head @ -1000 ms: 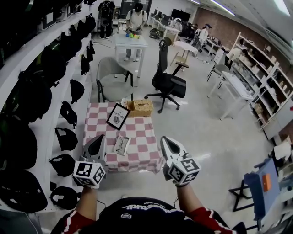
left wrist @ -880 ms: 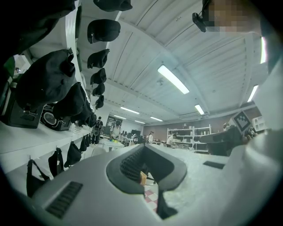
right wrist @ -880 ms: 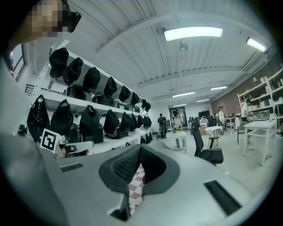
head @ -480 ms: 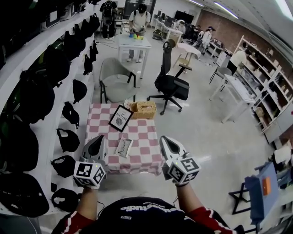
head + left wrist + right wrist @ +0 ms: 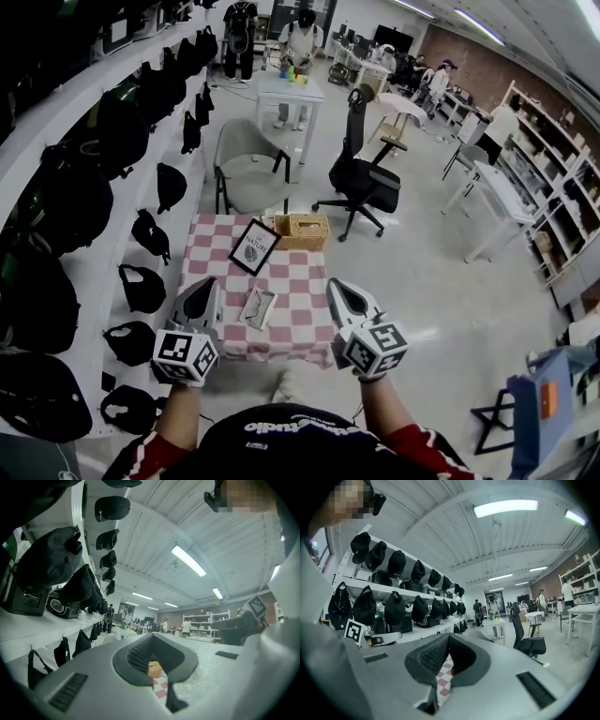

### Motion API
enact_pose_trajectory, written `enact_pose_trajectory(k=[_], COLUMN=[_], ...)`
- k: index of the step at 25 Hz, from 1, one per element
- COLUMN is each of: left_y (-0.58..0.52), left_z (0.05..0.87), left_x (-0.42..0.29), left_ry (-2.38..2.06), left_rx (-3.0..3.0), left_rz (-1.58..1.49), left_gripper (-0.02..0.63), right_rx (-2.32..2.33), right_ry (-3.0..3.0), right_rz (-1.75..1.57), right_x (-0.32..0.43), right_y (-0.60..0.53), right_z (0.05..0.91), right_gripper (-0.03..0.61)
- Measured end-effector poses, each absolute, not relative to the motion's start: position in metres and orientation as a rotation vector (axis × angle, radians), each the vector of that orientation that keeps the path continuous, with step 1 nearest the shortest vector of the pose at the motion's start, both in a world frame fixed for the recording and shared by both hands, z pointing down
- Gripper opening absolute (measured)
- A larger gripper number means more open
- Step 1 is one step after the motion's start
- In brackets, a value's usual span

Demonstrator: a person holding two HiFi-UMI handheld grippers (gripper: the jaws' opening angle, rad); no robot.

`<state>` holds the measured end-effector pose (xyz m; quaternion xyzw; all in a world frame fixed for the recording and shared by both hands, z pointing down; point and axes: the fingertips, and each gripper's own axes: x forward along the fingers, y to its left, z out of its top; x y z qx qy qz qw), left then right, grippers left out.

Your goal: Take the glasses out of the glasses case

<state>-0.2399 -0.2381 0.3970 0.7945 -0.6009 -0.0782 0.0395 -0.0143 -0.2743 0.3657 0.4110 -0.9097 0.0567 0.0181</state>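
Observation:
The glasses case [image 5: 257, 308] is a small pale object lying on a table with a pink-and-white checked cloth [image 5: 298, 286], near its front edge; it is too small to tell whether its lid is up. My left gripper [image 5: 202, 289] is held in the air short of the table's front left corner, jaws together and empty. My right gripper [image 5: 340, 289] hangs by the front right corner, also shut with nothing in it. Through the left gripper's [image 5: 157, 670] jaws I see only a strip of cloth and the basket. The right gripper [image 5: 442, 670] view shows a strip of cloth.
A framed picture [image 5: 255, 247] leans at the back of the table beside a wicker basket [image 5: 301, 230]. Shelves of black helmets and bags [image 5: 112, 141] run along the left. A grey chair [image 5: 246, 164] and a black office chair [image 5: 366, 173] stand beyond the table. People stand at a far white table [image 5: 288, 89].
The table has shifted slightly in the head view and looks a little nearer. Both grippers keep the same raised, shut pose. A foot now shows below the table edge.

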Motion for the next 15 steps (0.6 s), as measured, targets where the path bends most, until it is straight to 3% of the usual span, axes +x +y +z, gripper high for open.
enact_pose_trajectory(k=[15], left_y=[-0.295], left_z=[0.393], left_x=[-0.201], left_ry=[-1.836], left_rx=[2.495], left_rz=[-0.134], left_gripper=[0.005], right_rx=[1.27], right_ry=[-2.833], right_rz=[0.22], right_x=[0.009], right_y=[-0.321], right_z=[0.378], right_gripper=[0.005])
